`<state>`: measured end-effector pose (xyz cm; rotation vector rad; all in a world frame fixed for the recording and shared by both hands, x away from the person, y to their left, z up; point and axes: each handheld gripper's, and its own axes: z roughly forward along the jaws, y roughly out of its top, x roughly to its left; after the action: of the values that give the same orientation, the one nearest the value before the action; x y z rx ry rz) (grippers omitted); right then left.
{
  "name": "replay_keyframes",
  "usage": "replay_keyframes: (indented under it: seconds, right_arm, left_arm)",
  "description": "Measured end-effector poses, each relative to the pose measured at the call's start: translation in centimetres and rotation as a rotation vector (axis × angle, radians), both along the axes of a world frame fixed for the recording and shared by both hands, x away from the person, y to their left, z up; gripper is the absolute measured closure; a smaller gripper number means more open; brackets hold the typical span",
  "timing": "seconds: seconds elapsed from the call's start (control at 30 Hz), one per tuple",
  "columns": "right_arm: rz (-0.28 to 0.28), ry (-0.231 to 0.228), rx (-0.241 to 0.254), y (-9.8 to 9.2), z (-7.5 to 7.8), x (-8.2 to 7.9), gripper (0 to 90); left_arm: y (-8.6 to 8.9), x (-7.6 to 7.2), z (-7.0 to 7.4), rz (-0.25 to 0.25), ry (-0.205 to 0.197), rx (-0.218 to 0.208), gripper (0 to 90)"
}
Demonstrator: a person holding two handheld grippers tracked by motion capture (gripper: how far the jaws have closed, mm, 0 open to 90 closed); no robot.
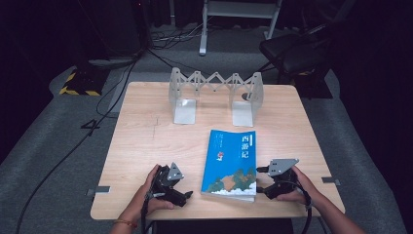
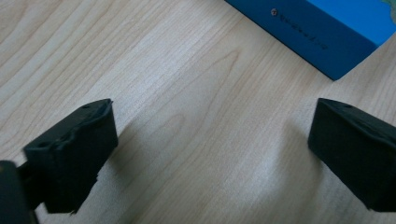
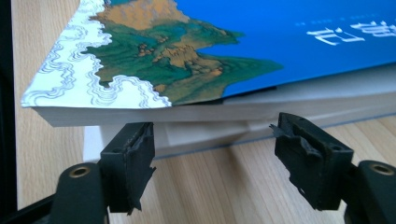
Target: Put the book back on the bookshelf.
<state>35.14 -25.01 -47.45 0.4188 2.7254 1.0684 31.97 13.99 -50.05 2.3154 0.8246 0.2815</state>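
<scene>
One camera looks down from above the desk's (image 1: 146, 126) near edge. The other two ride low and close, each facing the blue book (image 1: 231, 163) (image 2: 322, 32) (image 3: 261, 42), which appears in all three.

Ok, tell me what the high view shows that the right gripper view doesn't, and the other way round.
High view alone: the whole table, the folding metal book stand at its far side, both hands, and the left tool open beside the book's spine.

Right gripper view alone: the page edges close up, the front cover lifted slightly off the pages, and a gap beneath the book's overhanging corner.

Both: the blue book lying flat, and the right tool, open at its page edge.
</scene>
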Motion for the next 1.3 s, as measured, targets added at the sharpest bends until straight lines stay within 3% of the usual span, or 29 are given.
replay_keyframes:
  seconds: [0.03, 0.07, 0.1, 0.17, 0.2, 0.27, 0.37, 0.57, 0.7, 0.73, 0.8, 0.87, 0.93, 1.03, 1.2, 1.27, 1.3]
  right_arm:
    - [-0.002, -0.007, 0.002, 0.2, 0.1, 0.0, 29.1]
    - [-0.019, 0.002, 0.039, 0.1, 0.5, 0.1, 28.6]
    - [-0.026, 0.000, 0.052, 0.1, 0.7, 0.1, 28.5]
    - [-0.029, -0.005, 0.059, 0.1, 1.0, 0.1, 28.5]
    - [-0.037, -0.007, 0.071, 0.2, 1.2, 0.2, 28.5]
    - [-0.043, -0.010, 0.077, 0.3, 1.6, 0.2, 28.2]
    - [-0.057, -0.011, 0.096, 0.5, 2.0, 0.3, 28.2]
    - [-0.090, -0.029, 0.131, 1.5, 3.4, 0.6, 28.2]
    - [-0.095, -0.047, 0.145, 2.3, 4.0, 0.9, 27.5]
    - [-0.095, -0.047, 0.145, 2.3, 4.0, 0.9, 27.5]
    - [-0.101, -0.047, 0.154, 2.6, 4.2, 1.2, 26.9]
    - [-0.105, -0.051, 0.155, 2.8, 4.2, 1.3, 25.5]
    - [-0.107, -0.055, 0.155, 2.9, 4.1, 1.3, 25.2]
    - [-0.115, -0.052, 0.172, 2.8, 3.9, 1.4, 23.0]
    - [-0.119, -0.052, 0.183, 2.8, 3.8, 1.4, 22.1]
    - [-0.121, -0.050, 0.195, 2.8, 3.8, 1.5, 21.3]
    - [-0.124, -0.050, 0.198, 2.8, 3.8, 1.5, 21.3]
  left_arm:
    - [0.1, -0.1, 0.3, 0.001, -0.010, -0.009, 16.0]
    - [0.1, -0.1, 0.5, 0.001, -0.014, -0.020, 21.8]
    - [0.0, -0.4, 1.3, -0.012, -0.035, -0.040, 14.2]
    - [-0.2, -0.7, 1.8, -0.031, -0.054, -0.051, 16.7]
    - [-0.6, -0.9, 2.3, -0.033, -0.060, -0.063, 20.7]
    - [-2.1, -1.7, 3.5, -0.083, -0.104, -0.063, 16.8]
    - [-3.5, -2.4, 4.3, -0.127, -0.128, -0.073, 17.5]
    - [-7.7, -3.1, 5.0, -0.199, -0.126, -0.119, 19.7]
    - [-10.1, -3.4, 4.5, -0.233, -0.118, -0.088, 20.2]
    - [-10.1, -3.4, 4.5, -0.233, -0.118, -0.088, 20.6]
    - [-11.8, -3.4, 3.9, -0.236, -0.117, -0.054, 23.3]
    - [-12.8, -3.5, 3.6, -0.220, -0.160, -0.022, 20.6]
    - [-13.0, -3.5, 3.5, -0.199, -0.171, -0.020, 24.6]
    - [-13.4, -2.7, 3.3, -0.123, -0.175, -0.060, 31.0]
    - [-13.1, -2.5, 3.4, -0.094, -0.198, -0.062, 41.4]
    - [-12.4, -2.3, 3.6, -0.087, -0.187, -0.097, 58.0]
    - [-12.4, -2.3, 3.6, -0.087, -0.187, -0.097, 59.4]
